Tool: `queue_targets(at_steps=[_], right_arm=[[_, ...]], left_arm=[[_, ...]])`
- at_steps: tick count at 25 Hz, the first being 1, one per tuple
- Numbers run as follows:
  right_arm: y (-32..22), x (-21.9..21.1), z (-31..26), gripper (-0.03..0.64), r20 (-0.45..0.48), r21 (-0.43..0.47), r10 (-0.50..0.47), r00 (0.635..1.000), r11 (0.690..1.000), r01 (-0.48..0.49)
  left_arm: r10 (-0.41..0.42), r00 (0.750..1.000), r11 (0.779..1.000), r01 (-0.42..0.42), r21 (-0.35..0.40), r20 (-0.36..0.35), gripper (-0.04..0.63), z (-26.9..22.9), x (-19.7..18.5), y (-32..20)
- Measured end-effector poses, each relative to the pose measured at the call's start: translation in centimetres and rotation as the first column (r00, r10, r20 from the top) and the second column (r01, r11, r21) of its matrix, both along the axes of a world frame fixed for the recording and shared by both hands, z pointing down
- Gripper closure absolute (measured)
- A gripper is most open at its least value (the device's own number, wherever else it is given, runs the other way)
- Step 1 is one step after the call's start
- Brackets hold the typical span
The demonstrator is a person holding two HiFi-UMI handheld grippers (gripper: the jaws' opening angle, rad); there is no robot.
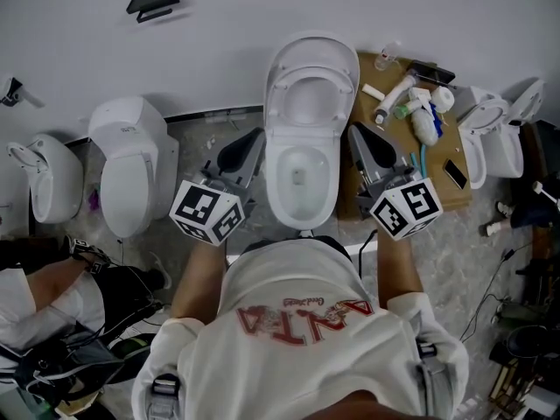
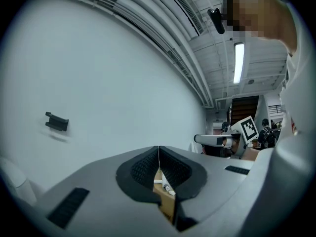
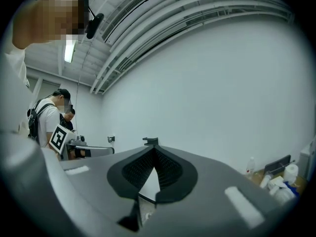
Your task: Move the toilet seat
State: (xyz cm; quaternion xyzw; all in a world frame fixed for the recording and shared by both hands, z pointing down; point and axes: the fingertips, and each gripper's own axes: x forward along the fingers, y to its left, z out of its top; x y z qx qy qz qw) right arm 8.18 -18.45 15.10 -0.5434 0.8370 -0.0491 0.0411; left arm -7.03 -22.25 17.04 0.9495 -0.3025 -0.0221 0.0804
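Looking straight down at four toilets lined up along the wall: the middle toilet right under the camera, a lid-down toilet beside it on the left, a far-left toilet at the frame edge, and a fourth toilet off to the right past a cardboard box.

Found the toilet seat on the middle one, tipped upright at the wall with the bowl left open.

Counted two grippers, both held level and flanking that bowl: left gripper just beside its left rim, right gripper just beside its right rim, touching neither as far as can be told.

Checked both gripper views (nice clear look at the pads) and saw the jaws pressed together on each, with nothing pinched between them.

Also spotted two marker cubes, one per gripper, one black bracket up on the wall, one phone on the box, plus a clutter of bottles there, too jumbled to count.

Noticed one other person at the lower left.
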Motion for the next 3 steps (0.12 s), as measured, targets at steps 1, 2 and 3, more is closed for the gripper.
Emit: queue_targets(at_steps=[1,2,3], right_arm=[[-0.07,-0.02,0.02,0.615,0.000,-0.001,0.000,1.000,1.000,0.000],[-0.14,-0.02,0.03,0.615,0.000,-0.003,0.001,1.000,1.000,-0.001],[-0.20,-0.01,0.06,0.615,0.000,-0.005,0.002,1.000,1.000,-0.002]], left_arm=[[0.002,1.000,1.000,-0.002,0.000,0.000,0.584,-0.01,0.01,-0.03],[0.003,1.000,1.000,-0.003,-0.001,0.000,0.584,-0.02,0.03,-0.06],[0.005,1.000,1.000,-0.005,-0.001,0.000,0.584,-0.02,0.05,-0.08]])
